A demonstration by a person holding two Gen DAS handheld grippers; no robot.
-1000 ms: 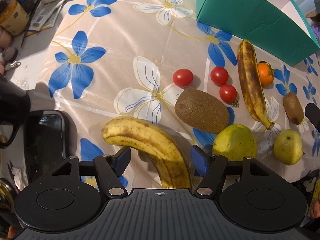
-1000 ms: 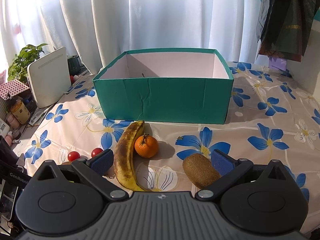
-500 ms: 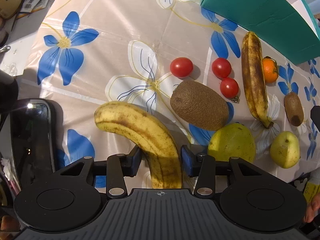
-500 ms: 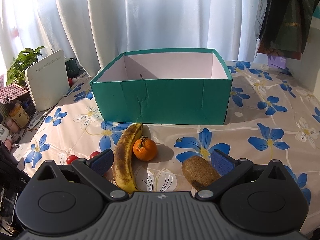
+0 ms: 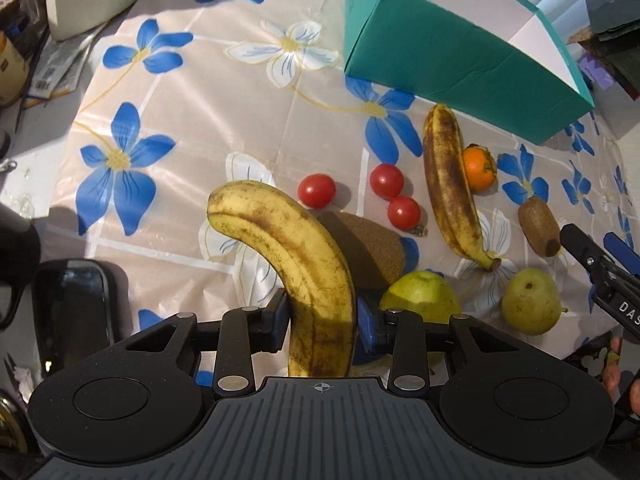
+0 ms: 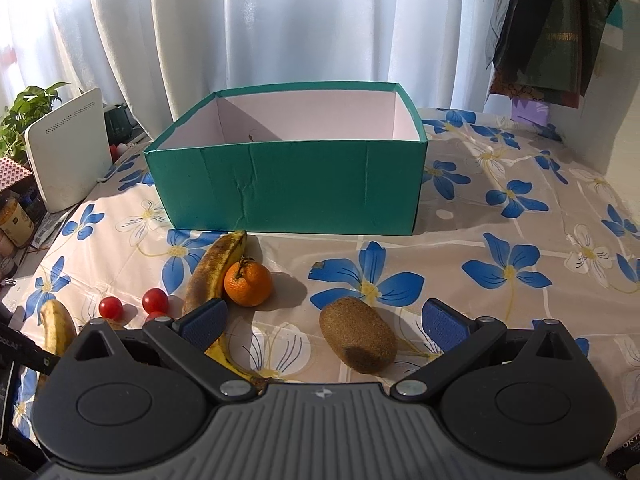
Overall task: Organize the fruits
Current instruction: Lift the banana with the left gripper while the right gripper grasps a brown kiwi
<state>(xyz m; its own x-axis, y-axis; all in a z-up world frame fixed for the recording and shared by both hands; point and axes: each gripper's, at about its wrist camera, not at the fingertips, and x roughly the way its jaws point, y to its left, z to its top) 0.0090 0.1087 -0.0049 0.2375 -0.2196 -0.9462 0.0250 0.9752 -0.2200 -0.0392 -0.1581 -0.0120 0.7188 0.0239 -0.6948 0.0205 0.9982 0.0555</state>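
Above the flowered tablecloth [image 5: 192, 92], left gripper [image 5: 322, 322] clamps a yellow banana [image 5: 292, 256]; right gripper [image 6: 324, 320] spread wide around a kiwi [image 6: 358, 340]

A lived-in home, by a sunny window

White curtains [image 6: 280, 20] fill the top of the frame; a flowered tablecloth [image 6: 500, 240] covers the table, with a potted plant [image 6: 24, 108] at left.

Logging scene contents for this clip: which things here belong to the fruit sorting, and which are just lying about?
Job: yellow banana in left gripper; right gripper; green box; brown banana; tangerine; kiwis; tomatoes; pears.

Lying about: white router; plant; phone.
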